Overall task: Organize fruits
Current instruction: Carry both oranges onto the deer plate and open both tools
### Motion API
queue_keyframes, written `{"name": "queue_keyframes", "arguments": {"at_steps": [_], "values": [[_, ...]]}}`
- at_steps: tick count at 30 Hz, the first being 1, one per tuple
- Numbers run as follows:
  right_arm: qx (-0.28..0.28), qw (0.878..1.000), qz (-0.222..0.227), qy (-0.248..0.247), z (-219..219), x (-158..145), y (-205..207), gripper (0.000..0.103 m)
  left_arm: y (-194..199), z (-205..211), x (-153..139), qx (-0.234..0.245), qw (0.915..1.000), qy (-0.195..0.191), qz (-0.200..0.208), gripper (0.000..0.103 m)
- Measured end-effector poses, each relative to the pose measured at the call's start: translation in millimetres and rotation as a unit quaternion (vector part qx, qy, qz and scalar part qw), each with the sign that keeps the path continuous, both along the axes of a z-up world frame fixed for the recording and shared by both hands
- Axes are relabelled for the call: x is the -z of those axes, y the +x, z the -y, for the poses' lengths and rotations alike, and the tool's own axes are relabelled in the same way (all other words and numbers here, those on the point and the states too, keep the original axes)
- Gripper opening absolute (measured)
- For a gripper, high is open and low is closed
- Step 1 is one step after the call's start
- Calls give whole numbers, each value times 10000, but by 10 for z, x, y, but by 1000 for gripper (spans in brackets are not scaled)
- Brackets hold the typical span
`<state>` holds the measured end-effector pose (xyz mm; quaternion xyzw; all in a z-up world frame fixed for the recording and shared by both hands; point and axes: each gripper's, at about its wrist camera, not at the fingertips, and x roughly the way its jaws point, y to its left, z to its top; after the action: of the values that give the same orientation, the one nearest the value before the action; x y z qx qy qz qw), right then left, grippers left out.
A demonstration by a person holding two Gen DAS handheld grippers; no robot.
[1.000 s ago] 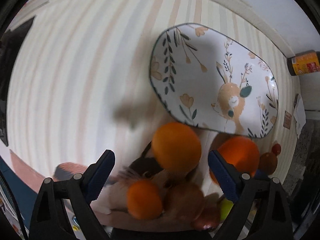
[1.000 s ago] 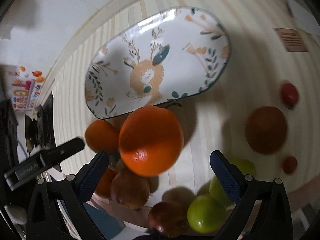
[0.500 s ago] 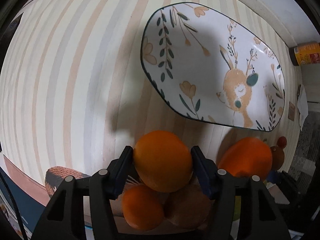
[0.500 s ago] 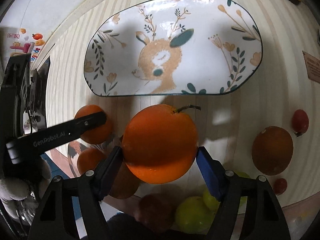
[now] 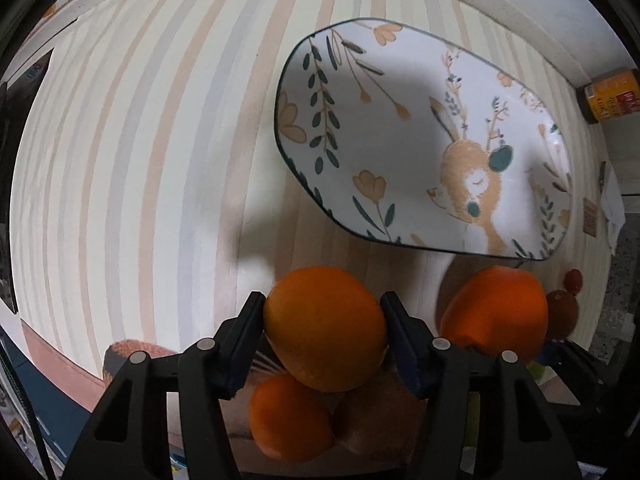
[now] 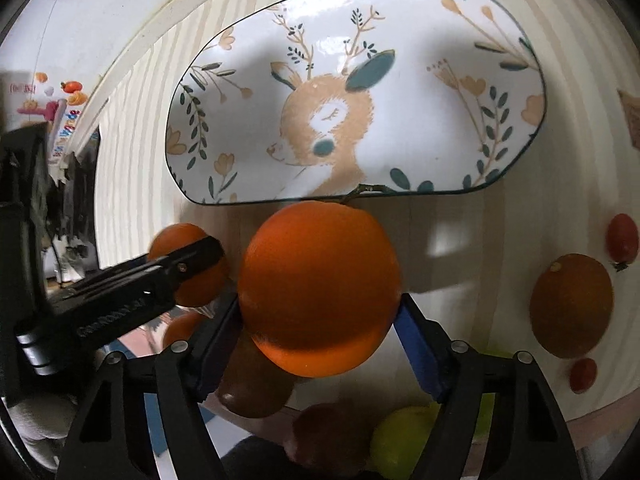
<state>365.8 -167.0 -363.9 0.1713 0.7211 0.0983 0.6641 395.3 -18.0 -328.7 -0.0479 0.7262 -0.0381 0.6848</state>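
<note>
Left wrist view, left to right: striped tablecloth (image 5: 132, 152) across the left half; at lower centre, left gripper (image 5: 324, 322) clamped narrow on an orange (image 5: 325, 328), pads pressing both flanks. Beneath it, a smaller orange (image 5: 290, 418) and a brownish fruit (image 5: 378, 420), both dim. Upper right of centre, deer-print plate (image 5: 420, 136), bare of fruit. Lower right, a deeper orange fruit (image 5: 496, 312), apparently the one gripped in the other view. Far right edge, a yellow-labelled jar (image 5: 608, 96).

Right wrist view, left to right: left gripper (image 6: 188, 268) at mid-left with its orange (image 6: 188, 270) partly hidden behind the finger. At centre, right gripper (image 6: 320, 312) closed narrow on a large stemmed orange (image 6: 320, 288), just below the near rim of the plate (image 6: 520, 32). At right, on the cloth: a dull brownish-orange fruit (image 6: 572, 306), two small red tomatoes (image 6: 622, 238) (image 6: 583, 374). At bottom, green fruit (image 6: 400, 444) and dark reddish fruit (image 6: 332, 432).

Step in hand, by judgement: both oranges gripped and apparently lifted, short of the plate. Next move: carry forward over the rim, lower onto bare plate well apart from each other, then widen. Risk: rolling on the glossy surface if released high.
</note>
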Motion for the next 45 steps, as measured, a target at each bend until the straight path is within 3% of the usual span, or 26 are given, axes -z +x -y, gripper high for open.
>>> {"name": "queue_keyframes", "arguments": {"at_steps": [7, 11, 14, 21, 24, 38, 39, 41, 45], "values": [[66, 9996, 266, 76, 206, -383, -5, 77, 58, 0, -743, 34, 9982, -450, 394, 56], [55, 9986, 510, -129, 395, -616, 245, 77, 384, 119, -936, 188, 9970, -348, 663, 56], [-9, 9968, 621, -500, 503, -638, 555, 77, 649, 246, -794, 196, 9975, -272, 625, 56], [-422, 9925, 463, -1049, 488, -412, 1218, 77, 1217, 345, -247, 146, 9998, -133, 54, 56], [-544, 9916, 371, -1114, 483, -349, 1355, 77, 1318, 359, -118, 58, 9996, -213, -171, 56], [-441, 9952, 35, -875, 554, -260, 1708, 79, 1407, 379, -26, 25, 9989, -211, -406, 57], [-408, 9957, 65, -829, 593, -308, 1726, 84, 1401, 353, -38, -10, 9990, -215, -387, 59], [-393, 9952, 139, -890, 646, -387, 1742, 94, 1397, 312, -88, -36, 9993, -235, -282, 84], [-291, 9955, 145, -893, 681, -486, 1673, 95, 1347, 231, -263, 47, 9998, -159, -60, 88]]}}
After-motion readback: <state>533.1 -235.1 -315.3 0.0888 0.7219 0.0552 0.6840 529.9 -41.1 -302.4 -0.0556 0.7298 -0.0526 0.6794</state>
